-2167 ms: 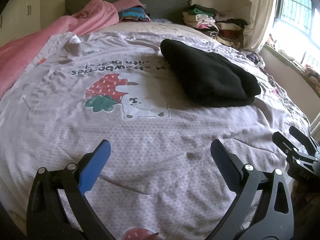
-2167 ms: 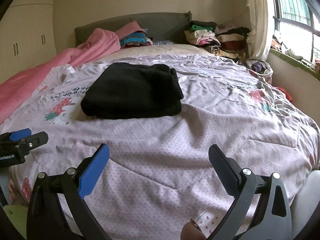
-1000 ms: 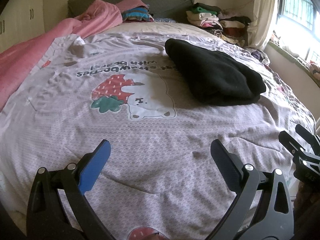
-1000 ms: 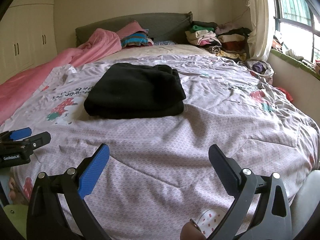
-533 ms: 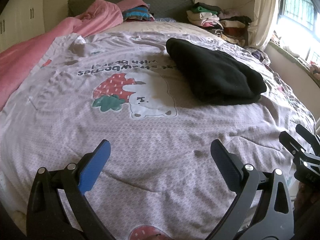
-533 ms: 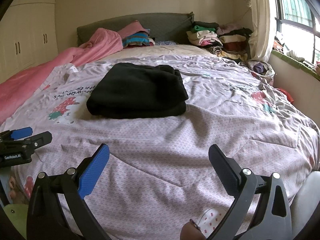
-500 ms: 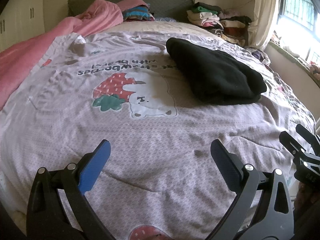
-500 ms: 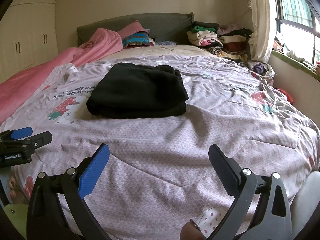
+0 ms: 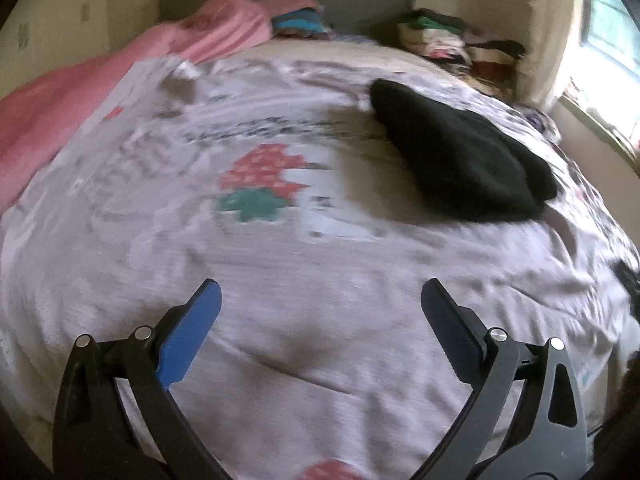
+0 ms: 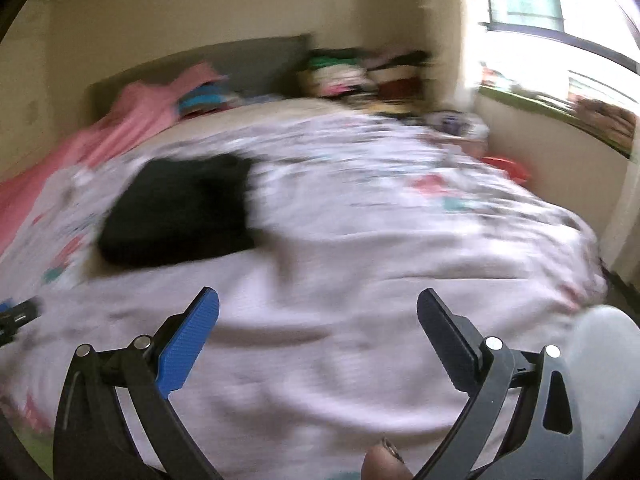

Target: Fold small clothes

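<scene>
A folded black garment [image 9: 464, 152] lies on the bed's lilac printed quilt [image 9: 280, 288], far right of centre in the left wrist view. It also shows in the blurred right wrist view [image 10: 180, 208], left of centre. My left gripper [image 9: 320, 300] is open and empty above the near part of the quilt. My right gripper [image 10: 318, 308] is open and empty too, well short of the garment.
A pink blanket [image 9: 100, 80] lies along the bed's left side. Piles of clothes [image 9: 448, 40] sit at the headboard's right end, more by the pillows [image 9: 300, 24]. A window [image 10: 560, 20] and a wall stand to the right.
Both views are now blurred by motion. The right gripper has swung to the right, so the black garment shifted left in its view. The left gripper's view shifted slightly. Both stay open.
</scene>
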The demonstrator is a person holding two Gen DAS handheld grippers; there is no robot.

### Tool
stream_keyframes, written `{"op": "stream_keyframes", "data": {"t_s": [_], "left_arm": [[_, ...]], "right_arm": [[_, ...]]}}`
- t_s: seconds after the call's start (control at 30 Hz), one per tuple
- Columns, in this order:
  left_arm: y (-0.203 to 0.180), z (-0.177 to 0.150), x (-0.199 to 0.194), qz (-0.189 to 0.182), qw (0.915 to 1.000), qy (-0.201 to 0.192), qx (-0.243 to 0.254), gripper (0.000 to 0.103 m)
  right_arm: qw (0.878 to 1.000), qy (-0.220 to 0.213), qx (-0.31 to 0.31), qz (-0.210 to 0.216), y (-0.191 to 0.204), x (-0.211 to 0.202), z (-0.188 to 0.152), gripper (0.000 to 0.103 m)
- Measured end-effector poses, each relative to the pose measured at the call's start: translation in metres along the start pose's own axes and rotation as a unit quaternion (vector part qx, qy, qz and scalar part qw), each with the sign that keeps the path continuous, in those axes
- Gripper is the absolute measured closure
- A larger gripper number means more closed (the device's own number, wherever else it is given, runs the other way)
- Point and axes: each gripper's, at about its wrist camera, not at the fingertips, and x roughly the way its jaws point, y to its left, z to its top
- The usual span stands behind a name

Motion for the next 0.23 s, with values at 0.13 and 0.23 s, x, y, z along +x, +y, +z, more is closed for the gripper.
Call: {"op": "stream_keyframes", "data": {"t_s": [0.13, 0.23], "left_arm": [[0.089, 0.037, 0.012, 0.057, 0.9954, 0.011, -0.077, 0.009], [0.173, 0.063, 0.019, 0.153, 0.9816, 0.0, -0.114, 0.009]], "right_arm": [[0.984, -0.017, 0.096, -0.151, -0.127, -0.002, 0.01, 0.004], [0.954, 0.009, 0.163, -0.25, -0.221, 0.001, -0.003, 0.004]]}}
